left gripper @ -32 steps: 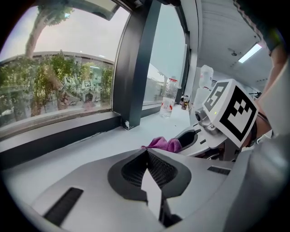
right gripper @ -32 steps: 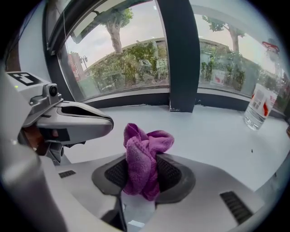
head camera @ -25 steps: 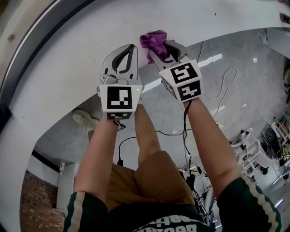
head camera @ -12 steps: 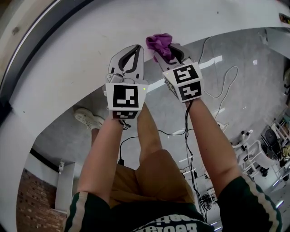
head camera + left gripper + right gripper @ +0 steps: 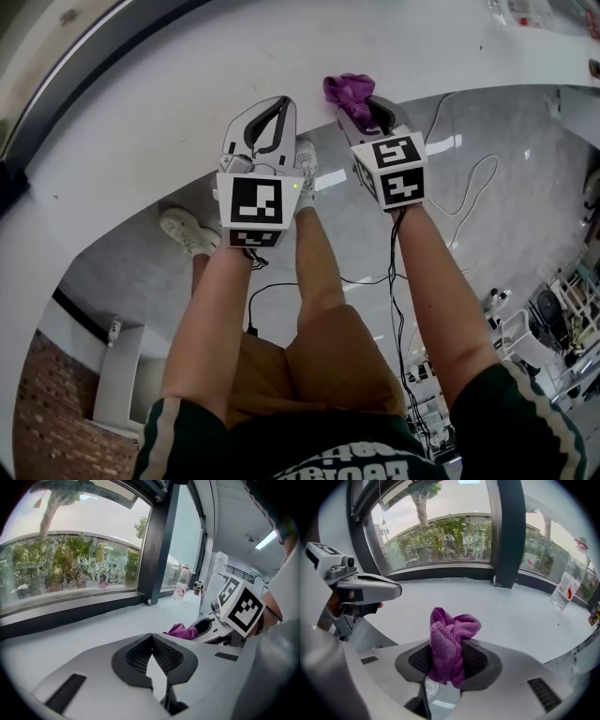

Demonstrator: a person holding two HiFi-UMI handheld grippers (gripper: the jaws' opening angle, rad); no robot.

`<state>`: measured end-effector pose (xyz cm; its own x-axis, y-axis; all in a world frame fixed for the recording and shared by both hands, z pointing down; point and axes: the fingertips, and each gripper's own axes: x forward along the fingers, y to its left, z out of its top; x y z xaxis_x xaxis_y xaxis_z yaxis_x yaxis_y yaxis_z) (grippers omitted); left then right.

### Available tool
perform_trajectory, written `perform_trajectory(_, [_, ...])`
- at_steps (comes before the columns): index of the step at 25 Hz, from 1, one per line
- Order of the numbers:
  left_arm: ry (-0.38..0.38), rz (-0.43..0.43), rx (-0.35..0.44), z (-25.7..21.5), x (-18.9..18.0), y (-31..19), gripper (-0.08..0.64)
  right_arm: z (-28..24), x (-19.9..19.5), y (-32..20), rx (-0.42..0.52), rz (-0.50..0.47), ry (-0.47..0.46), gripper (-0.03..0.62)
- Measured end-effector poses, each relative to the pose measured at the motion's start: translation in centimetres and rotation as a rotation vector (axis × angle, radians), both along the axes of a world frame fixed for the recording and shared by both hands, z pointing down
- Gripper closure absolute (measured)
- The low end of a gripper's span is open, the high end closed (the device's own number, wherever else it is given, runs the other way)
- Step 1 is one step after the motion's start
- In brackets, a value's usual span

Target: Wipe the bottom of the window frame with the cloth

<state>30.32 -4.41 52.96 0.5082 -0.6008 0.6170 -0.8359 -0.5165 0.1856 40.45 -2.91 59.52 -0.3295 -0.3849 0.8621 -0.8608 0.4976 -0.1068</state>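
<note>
— So, where is the cloth (image 5: 449,639)?
— Pinched in the right gripper (image 5: 445,656). Its 2 jaws press on the purple bundle from both sides. The bunched top sticks out past the tips, over the near edge of the white sill (image 5: 511,611).
— Does it touch the sill?
— Can't tell. In the head view it lies over the sill's near edge, well short of the dark window frame (image 5: 440,572) that runs along the sill's far side.
— And the left gripper (image 5: 151,644)?
— Pressed together at the tips, with nothing between them. It hangs over the sill's near edge too, just beside the right gripper, on that one's left.
— Anything standing on the sill?
— 1 clear bottle (image 5: 562,590), far along the sill to the right, past the frame's dark upright post (image 5: 508,531).
— And below the sill?
— The person's 2 pale shoes (image 5: 305,161) on the grey floor (image 5: 469,141). 1 shows right under the sill's edge, between the 2 marker cubes. The other sits further left, also just under the sill's edge.
</note>
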Motion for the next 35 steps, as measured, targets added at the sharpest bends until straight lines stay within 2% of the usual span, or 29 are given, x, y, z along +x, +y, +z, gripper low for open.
perform_trajectory(8, [-0.02, -0.028, 0.015, -0.6, -4.1, 0.6, 0.551, 0.0, -6.6, 1.7, -0.033, -0.068, -0.028, 0.433])
perform_trajectory(12, [-0.048, -0.043, 0.041, -1.1, -6.8, 1.3, 0.551, -0.2, -9.1, 2.2, -0.032, -0.091, -0.031, 0.433])
perform_trajectory(18, [-0.069, -0.094, 0.026, -1.3, -11.5, 2.5, 0.551, -0.3, -12.9, 3.3, -0.036, -0.11, -0.034, 0.433])
perform_trajectory(23, [-0.086, -0.125, 0.048, -1.2, -14.9, 3.3, 0.551, -0.2, -16.3, 4.1, -0.04, -0.137, -0.039, 0.433])
perform_trajectory(35, [-0.097, -0.169, 0.051, -0.9, -20.3, 4.7, 0.551, 0.0, -23.1, 5.9, -0.053, -0.218, -0.068, 0.433])
